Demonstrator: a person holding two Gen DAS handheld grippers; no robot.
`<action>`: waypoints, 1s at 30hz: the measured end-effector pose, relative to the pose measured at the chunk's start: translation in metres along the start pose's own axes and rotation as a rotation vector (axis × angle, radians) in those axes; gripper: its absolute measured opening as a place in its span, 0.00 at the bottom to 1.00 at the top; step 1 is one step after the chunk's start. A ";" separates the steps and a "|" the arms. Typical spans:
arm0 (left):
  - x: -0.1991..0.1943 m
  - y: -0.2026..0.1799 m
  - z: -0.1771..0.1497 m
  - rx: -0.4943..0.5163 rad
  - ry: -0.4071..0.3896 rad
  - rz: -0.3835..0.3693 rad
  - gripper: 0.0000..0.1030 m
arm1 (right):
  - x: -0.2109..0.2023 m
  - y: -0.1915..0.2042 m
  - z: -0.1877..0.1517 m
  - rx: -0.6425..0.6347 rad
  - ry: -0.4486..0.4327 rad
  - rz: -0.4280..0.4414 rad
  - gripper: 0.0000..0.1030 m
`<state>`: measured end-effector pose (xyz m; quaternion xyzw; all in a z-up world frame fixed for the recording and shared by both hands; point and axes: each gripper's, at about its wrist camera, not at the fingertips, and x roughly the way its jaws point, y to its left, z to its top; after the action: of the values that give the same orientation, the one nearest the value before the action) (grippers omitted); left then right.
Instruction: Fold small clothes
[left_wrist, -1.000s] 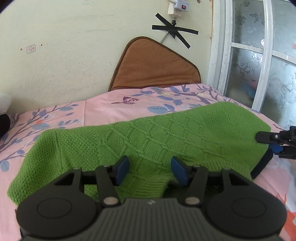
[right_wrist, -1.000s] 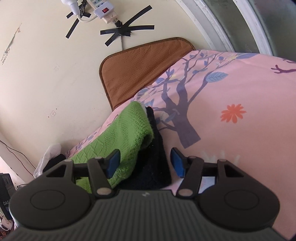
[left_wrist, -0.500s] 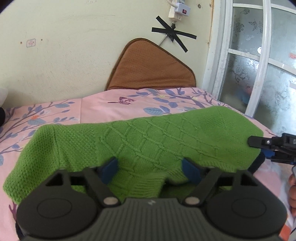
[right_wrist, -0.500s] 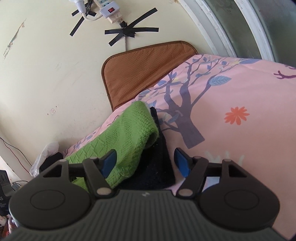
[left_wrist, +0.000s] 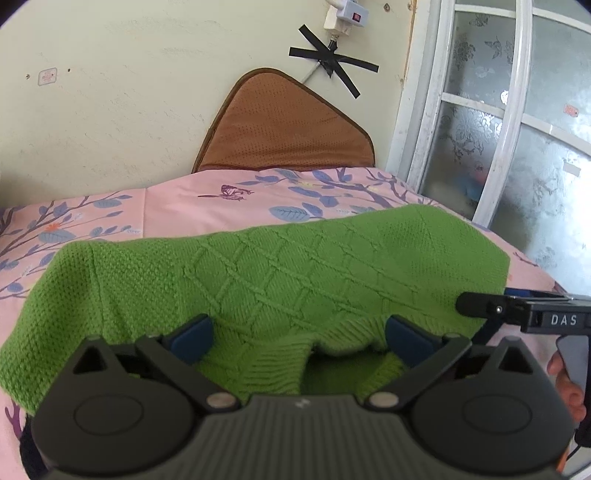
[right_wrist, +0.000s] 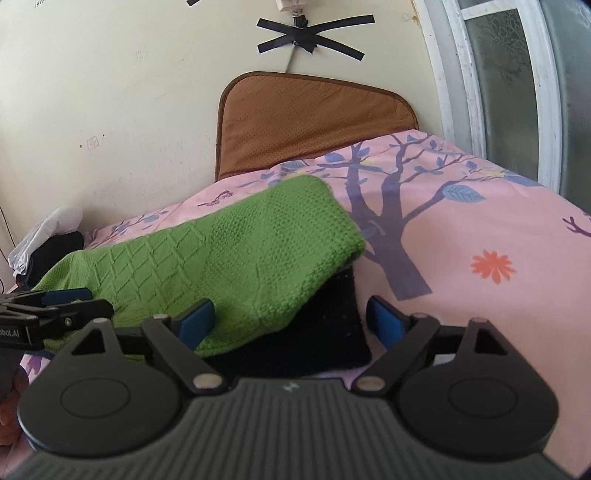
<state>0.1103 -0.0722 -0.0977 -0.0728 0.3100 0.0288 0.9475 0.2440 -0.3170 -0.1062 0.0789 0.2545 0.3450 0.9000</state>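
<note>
**Both claws letting go of the green sweater**

The pink bedsheet (left_wrist: 177, 206) is carrying the green sweater (left_wrist: 280, 266), which is lying over a black garment (right_wrist: 317, 332). The left gripper (left_wrist: 299, 332) and right gripper (right_wrist: 291, 314) have just been spreading, pads now clear of the knit they pinched earlier. "DAS" is showing on the right gripper.

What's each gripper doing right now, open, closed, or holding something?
Left gripper: open, jaws just widened, green sweater lies loose between them.
Right gripper: open, jaws just widened, gripping nothing.
</note>
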 end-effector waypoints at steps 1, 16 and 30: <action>0.000 -0.001 0.000 0.006 0.004 0.005 1.00 | 0.000 0.001 0.000 -0.005 0.001 -0.006 0.89; -0.003 -0.008 -0.005 0.049 0.010 0.032 1.00 | 0.005 0.012 0.000 -0.059 0.026 -0.135 1.00; -0.041 -0.003 -0.028 -0.052 -0.051 0.212 1.00 | -0.001 0.011 -0.003 -0.015 -0.003 -0.138 1.00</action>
<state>0.0611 -0.0800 -0.0956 -0.0633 0.2910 0.1386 0.9445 0.2356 -0.3097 -0.1050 0.0549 0.2555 0.2840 0.9225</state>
